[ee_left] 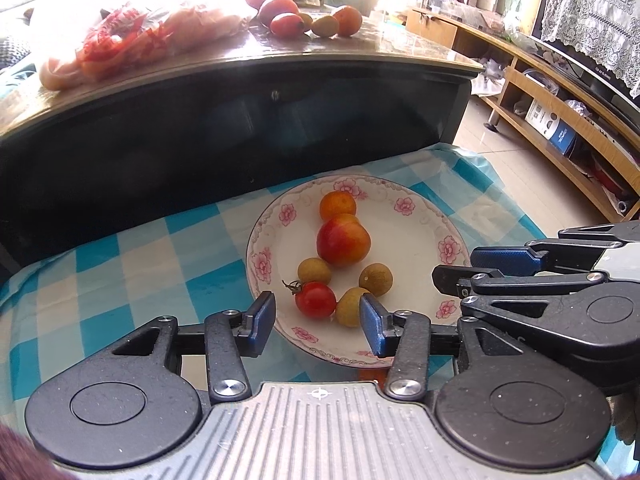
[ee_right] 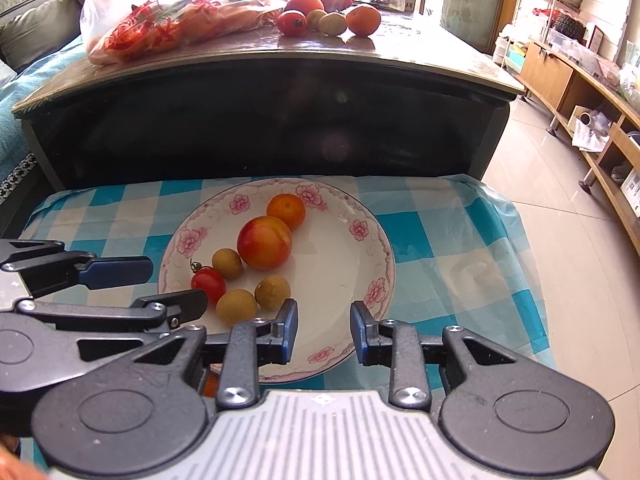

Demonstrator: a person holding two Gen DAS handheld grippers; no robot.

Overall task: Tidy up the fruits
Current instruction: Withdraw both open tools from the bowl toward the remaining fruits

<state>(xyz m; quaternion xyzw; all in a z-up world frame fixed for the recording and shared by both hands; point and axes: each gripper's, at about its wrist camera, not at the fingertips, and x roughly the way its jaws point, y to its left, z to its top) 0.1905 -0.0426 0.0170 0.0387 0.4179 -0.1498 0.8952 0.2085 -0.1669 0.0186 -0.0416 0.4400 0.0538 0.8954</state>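
A white flowered plate (ee_left: 416, 216) (ee_right: 352, 264) lies on a blue checked cloth. It holds a red-yellow peach (ee_left: 343, 240) (ee_right: 264, 242), a small orange (ee_left: 337, 205) (ee_right: 286, 211), a cherry tomato (ee_left: 315, 299) (ee_right: 208, 283) and three brown longans (ee_left: 375, 279) (ee_right: 272, 286). My left gripper (ee_left: 318, 322) is open and empty over the plate's near rim, just short of the tomato and a longan. My right gripper (ee_right: 324, 326) is open and empty over the plate's near right part. Each gripper shows in the other's view (ee_left: 480, 272) (ee_right: 160, 284).
A dark coffee table (ee_left: 240, 128) (ee_right: 280, 120) stands behind the cloth, higher than the plate. On it lie more fruits (ee_left: 312, 18) (ee_right: 328, 16) and a plastic bag (ee_left: 132, 36) (ee_right: 172, 16). A wooden TV cabinet (ee_left: 560, 112) (ee_right: 580, 92) runs along the right.
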